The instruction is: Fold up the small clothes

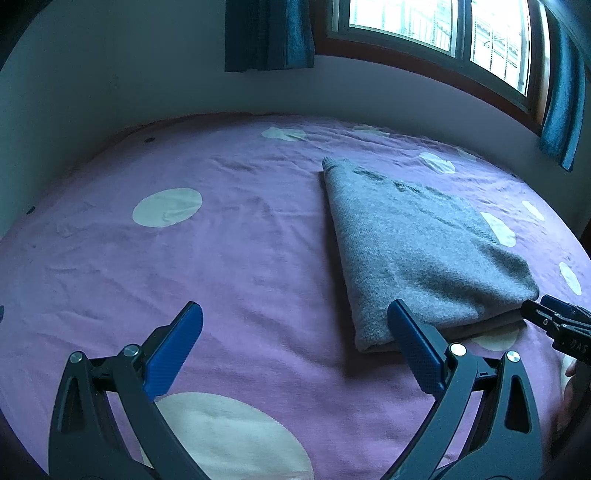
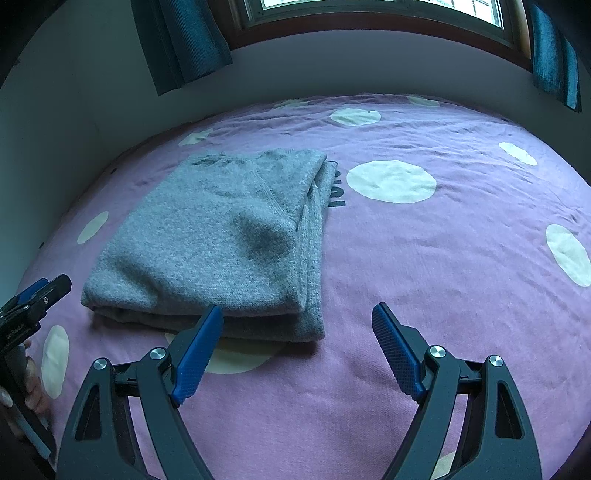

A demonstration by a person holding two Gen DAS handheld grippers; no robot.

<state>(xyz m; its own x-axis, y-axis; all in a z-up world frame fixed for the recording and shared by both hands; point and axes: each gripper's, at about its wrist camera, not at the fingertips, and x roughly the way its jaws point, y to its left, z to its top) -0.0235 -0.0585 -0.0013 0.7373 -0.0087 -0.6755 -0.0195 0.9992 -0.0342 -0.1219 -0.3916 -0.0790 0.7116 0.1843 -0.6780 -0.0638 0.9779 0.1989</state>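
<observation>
- A bed is seen, covered by a purple sheet printed with large pale dots; the sheet is lightly creased.
- Behind the bed a plain pale wall is shown, and above it a window in a dark wooden frame, through which bright daylight is let in.
- Teal curtains are hung at both sides of the window.
- A grey knitted garment is laid folded on the sheet, in several layers, its stacked edges turned toward the right side in the right wrist view.
- The left gripper is held just above the sheet with its jaws spread wide and nothing between them; the garment's near left corner is seen just beyond its right blue pad, and whether they touch cannot be told.
- The right gripper is likewise held with its jaws wide apart and empty; the garment's near right corner lies just past its left blue pad.
- The garment is thus placed ahead of and between the two grippers, each of which appears at the edge of the other's view.
- Part of a hand is glimpsed on the left gripper's handle.
</observation>
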